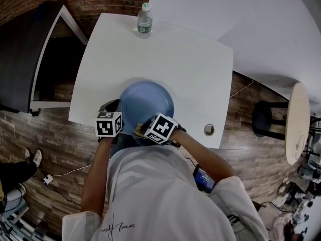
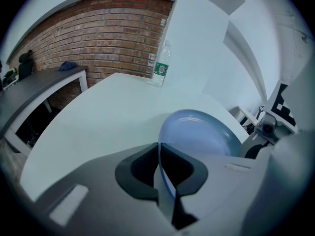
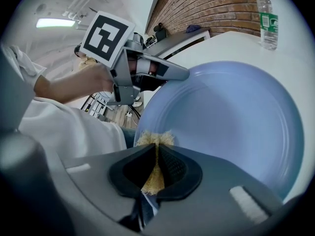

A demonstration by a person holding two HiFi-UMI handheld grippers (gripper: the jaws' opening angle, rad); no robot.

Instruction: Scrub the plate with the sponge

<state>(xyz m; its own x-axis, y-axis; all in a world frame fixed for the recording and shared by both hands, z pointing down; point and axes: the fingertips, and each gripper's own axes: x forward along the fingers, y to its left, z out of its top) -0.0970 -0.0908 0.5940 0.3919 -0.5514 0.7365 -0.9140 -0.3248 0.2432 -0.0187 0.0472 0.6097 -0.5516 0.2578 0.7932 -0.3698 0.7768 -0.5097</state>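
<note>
plate (image 1: 146,104): blue, round, shallow. held up off the worktop (image 1: 190,69) at its near edge, just in front of the person, tilted so its face turns toward the right tool. no dirt or suds can be made out on it.

sponge (image 3: 155,140): yellowish, frayed, thin. its tip sticks out past the pads and sits at the plate's near-left rim, apparently touching it.

right tool (image 3: 156,168): clenched on the sponge, pads pressed against both of its sides.

left tool (image 2: 165,166): clenched on the plate's left rim, the rim running edge-on between the pads. it acts as the holder.

step in hand, as a judgement: scrubbing is under way or just starting, at the rim only; most of the face lies beyond the sponge.

next move calls for: pressing the sponge flat on the face and sweeping it across the middle toward the far rim, while the left tool braces the plate so it does not twist in the narrow grip.

bottle (image 1: 144,21): clear, green label, upright at the far edge of the worktop, well apart from the plate.
</note>
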